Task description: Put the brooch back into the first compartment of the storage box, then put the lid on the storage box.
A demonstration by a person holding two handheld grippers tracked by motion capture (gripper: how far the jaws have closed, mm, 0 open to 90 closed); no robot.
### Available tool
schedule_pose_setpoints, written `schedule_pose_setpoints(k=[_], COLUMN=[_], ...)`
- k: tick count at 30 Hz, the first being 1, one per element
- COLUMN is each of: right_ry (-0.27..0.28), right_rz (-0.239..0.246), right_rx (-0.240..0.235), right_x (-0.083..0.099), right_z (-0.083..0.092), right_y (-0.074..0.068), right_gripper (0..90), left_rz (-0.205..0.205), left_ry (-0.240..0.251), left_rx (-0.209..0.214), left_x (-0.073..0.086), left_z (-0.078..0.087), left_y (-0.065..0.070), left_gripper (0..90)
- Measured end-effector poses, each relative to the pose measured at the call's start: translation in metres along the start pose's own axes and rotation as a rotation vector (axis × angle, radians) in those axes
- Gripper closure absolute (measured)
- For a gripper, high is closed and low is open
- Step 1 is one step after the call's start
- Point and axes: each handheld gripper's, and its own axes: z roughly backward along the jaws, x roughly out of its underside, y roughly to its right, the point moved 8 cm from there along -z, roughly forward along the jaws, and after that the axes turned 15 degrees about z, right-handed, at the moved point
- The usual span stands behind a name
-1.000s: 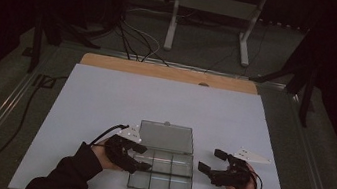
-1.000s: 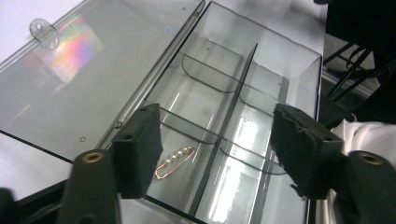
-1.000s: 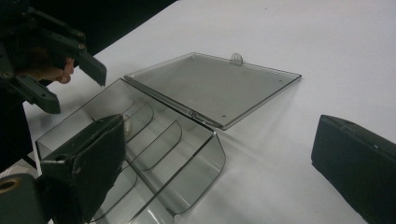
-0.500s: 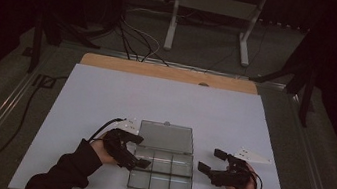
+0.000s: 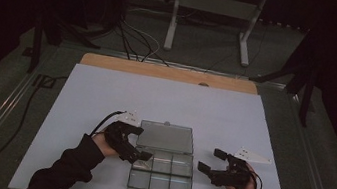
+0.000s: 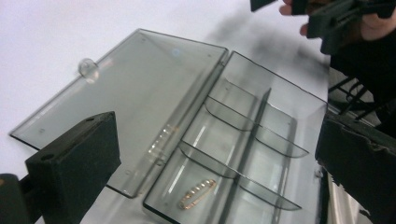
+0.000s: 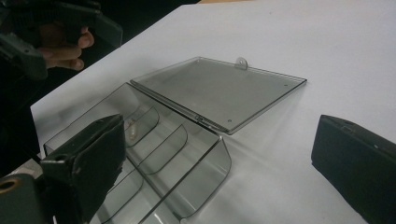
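Gold bracelet (image 6: pixel 197 194) lies in open clear box (image 6: pixel 261 135)

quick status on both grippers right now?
Left gripper: open, jaws have just been opening, nothing between them, over the clear plastic compartment box holding a small gold chain.
Right gripper: open, holding nothing.

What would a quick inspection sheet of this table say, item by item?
Surface: white sheet over a wooden table, bare around the box.
Job's things: clear compartment box, lid folded flat open; small gold chain lying in one corner compartment.
Clutter: nothing seen.
Grippers: left hand-held gripper over the box's left edge, jaws just opened, nothing between them; right hand-held gripper open beside the box, holding nothing.
Cables: black cable trailing from the left hand-held gripper; more on the floor behind.
Surroundings: dark room, metal stand beyond the table.
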Motion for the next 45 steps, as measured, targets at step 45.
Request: schedule_pose_setpoints(k=[45], right_ry=[-0.008], right_rz=[0.009], right_rx=[-0.004], right_x=[0.0], right_z=[-0.001], right_y=[-0.002], right_gripper=[3.1], left_rz=[0.415], left_ry=[0.031], left_rx=[-0.079], left_x=[0.006], left_z=[-0.01], left_y=[-0.065], left_gripper=[2.3])
